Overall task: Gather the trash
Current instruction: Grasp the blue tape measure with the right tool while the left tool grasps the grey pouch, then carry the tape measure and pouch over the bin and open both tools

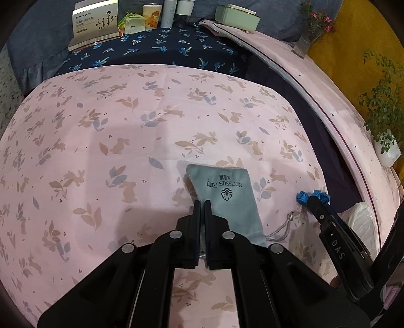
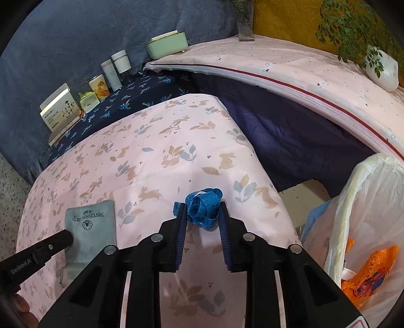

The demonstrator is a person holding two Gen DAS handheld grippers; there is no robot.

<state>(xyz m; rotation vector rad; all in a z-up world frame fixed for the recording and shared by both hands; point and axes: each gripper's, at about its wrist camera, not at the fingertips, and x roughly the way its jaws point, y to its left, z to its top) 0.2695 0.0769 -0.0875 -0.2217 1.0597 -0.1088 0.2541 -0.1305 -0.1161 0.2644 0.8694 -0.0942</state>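
Left gripper [image 1: 201, 201] clenched on the grey pouch [image 1: 224, 194] — long axis running away from it; right gripper [image 2: 202, 210] grasps the blue tape measure [image 2: 203, 207], lined bin [image 2: 353, 227] just right.

Grey-green soft fabric pouch [image 1: 224, 194]: printed "Narcissus Carp", seen upside down, flower emblem beneath. Black left gripper [image 2: 68, 237] arm: white "GenRobot.AI". Black right gripper [image 1: 311, 199] arm: letters "DAS". White upright box [image 1: 94, 21]: print too small to read.
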